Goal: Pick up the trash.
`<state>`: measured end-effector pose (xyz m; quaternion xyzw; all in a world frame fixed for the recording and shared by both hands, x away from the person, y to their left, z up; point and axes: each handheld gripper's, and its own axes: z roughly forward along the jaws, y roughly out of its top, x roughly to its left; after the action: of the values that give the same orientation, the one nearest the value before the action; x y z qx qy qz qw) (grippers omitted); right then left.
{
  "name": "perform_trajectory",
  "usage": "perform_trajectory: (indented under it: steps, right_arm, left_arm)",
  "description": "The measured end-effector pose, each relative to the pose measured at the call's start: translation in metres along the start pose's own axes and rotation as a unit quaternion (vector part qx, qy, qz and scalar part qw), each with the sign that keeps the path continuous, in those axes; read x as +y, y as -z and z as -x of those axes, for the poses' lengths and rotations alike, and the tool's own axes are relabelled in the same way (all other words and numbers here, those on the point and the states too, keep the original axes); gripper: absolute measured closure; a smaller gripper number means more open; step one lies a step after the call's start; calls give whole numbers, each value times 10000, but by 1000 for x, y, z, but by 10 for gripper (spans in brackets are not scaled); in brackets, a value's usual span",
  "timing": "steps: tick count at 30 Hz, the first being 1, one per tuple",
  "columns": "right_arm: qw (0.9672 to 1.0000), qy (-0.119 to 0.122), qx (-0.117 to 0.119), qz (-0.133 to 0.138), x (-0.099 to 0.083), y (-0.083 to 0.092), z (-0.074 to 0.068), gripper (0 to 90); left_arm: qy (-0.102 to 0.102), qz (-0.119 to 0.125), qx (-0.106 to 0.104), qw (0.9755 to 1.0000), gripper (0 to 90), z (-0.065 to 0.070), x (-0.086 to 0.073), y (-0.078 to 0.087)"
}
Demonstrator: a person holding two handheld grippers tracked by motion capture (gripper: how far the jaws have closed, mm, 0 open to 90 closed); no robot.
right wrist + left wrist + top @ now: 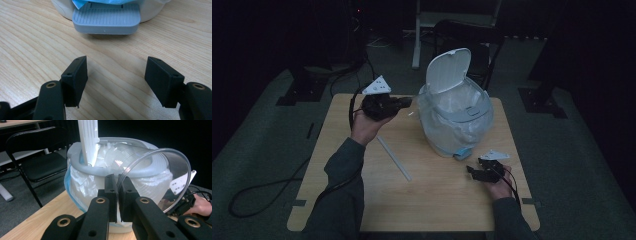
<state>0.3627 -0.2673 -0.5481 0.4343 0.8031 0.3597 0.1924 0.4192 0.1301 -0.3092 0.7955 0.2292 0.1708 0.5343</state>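
Observation:
My left gripper point(117, 182) is shut on the rim of a clear plastic cup point(155, 170), which lies on its side with its mouth towards the camera. It is held up beside a white pedal bin point(457, 120) with a pale liner bag and its lid point(448, 70) standing open. From above, the left gripper point(406, 102) hovers just left of the bin's rim. My right gripper point(116, 75) is open and low over the wooden table point(437, 200), with nothing between its jaws. It faces the bin's grey foot pedal point(106, 21) and sits at the bin's front right point(473, 171).
A long pale strip point(394, 158) lies on the table between the two arms. A black folding chair point(37, 157) stands behind the table. Cables trail over the dark floor at the left point(262, 192).

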Motion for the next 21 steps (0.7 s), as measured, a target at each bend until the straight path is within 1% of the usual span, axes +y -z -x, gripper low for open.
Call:
perform_trajectory:
  steps: [8,15,21]
  right_arm:
    - [10000,0,-1,0,0,0,0,338]
    - [10000,7,0,3,0,0,0,338]
    - [10000,8,-3,1,0,0,0,338]
  left_arm:
    - [-14,11,-37,10000,873,0,11,-12]
    - [13,52,-60,10000,873,0,20,-22]
    - [-34,35,-72,10000,873,0,29,-31]
